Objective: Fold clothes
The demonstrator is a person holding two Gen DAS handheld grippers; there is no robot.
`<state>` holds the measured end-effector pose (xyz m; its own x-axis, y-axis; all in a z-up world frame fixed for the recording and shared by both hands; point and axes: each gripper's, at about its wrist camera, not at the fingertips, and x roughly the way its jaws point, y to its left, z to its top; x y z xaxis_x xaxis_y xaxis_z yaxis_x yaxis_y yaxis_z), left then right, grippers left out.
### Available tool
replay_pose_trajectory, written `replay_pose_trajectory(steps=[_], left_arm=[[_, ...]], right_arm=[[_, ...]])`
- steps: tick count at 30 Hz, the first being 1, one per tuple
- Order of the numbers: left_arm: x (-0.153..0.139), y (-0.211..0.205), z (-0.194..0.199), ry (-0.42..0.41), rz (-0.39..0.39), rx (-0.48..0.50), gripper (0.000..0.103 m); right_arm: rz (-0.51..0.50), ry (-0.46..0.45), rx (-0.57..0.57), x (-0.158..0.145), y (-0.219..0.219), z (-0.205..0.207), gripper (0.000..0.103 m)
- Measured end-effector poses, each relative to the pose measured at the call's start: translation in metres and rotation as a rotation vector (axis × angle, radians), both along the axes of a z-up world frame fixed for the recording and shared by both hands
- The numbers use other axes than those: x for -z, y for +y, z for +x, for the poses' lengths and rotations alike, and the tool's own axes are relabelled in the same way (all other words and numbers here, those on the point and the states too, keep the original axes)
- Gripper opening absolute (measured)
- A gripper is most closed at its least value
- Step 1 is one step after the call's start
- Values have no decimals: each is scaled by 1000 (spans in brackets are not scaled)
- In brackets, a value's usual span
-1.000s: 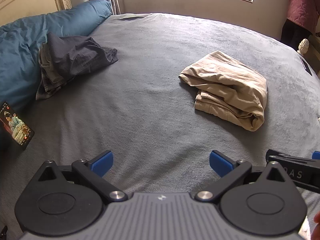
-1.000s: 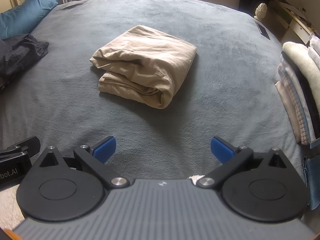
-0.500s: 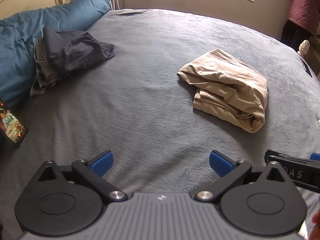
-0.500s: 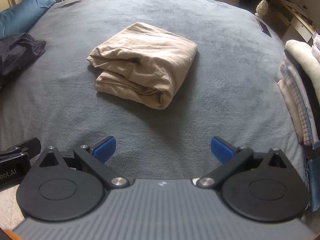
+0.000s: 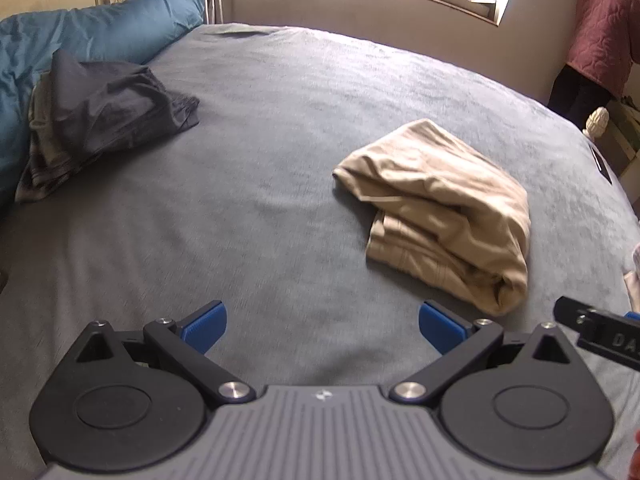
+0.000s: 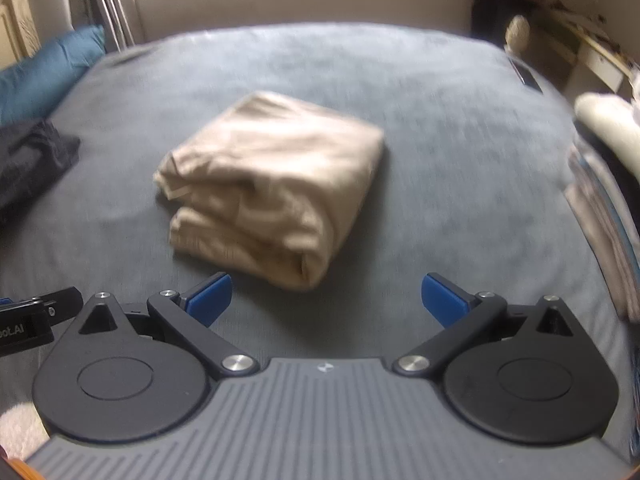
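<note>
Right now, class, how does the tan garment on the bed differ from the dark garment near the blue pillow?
The tan garment is folded into a compact stack with layered edges; the dark garment lies crumpled in a loose heap. The tan one sits alone mid-bed; the dark one rests against the blue pillow. Both lie on the grey blanket, untouched by either tool.

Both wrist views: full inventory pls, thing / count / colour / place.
folded garment: 1, tan, middle of bed
crumpled clothes: 1 heap, dark grey, bed's left side by the pillow
pillow: 1, blue, far left
bed cover: 1, grey, under everything
stacked laundry: 1 pile, white and pale, right edge
person in a pink jacket: 1, far right by the wall
left claw: 1, black with blue pads, open, empty
right claw: 1, same colours, open, empty
</note>
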<state>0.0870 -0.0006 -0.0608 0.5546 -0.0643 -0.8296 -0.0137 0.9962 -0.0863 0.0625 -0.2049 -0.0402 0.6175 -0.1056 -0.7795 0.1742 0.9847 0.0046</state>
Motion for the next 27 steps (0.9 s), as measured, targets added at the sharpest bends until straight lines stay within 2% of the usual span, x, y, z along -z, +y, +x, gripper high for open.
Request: replay_pose_trajectory(steps=[5,12,20,27], left_arm=[[13,-6,31,-22,11,15,103],[38,-17,73,-27,-38,41,103],[64,-25,114,87,-74,24,100],[62,-15,130,139,-100,15,94]], right_arm=[[-30,-90,-88,5,-4,28,102],[-122,-168,-262,20,4,76,102],[-165,-109,-425,43,17,133,100],[-121,-25,-555,48,26,163,97]])
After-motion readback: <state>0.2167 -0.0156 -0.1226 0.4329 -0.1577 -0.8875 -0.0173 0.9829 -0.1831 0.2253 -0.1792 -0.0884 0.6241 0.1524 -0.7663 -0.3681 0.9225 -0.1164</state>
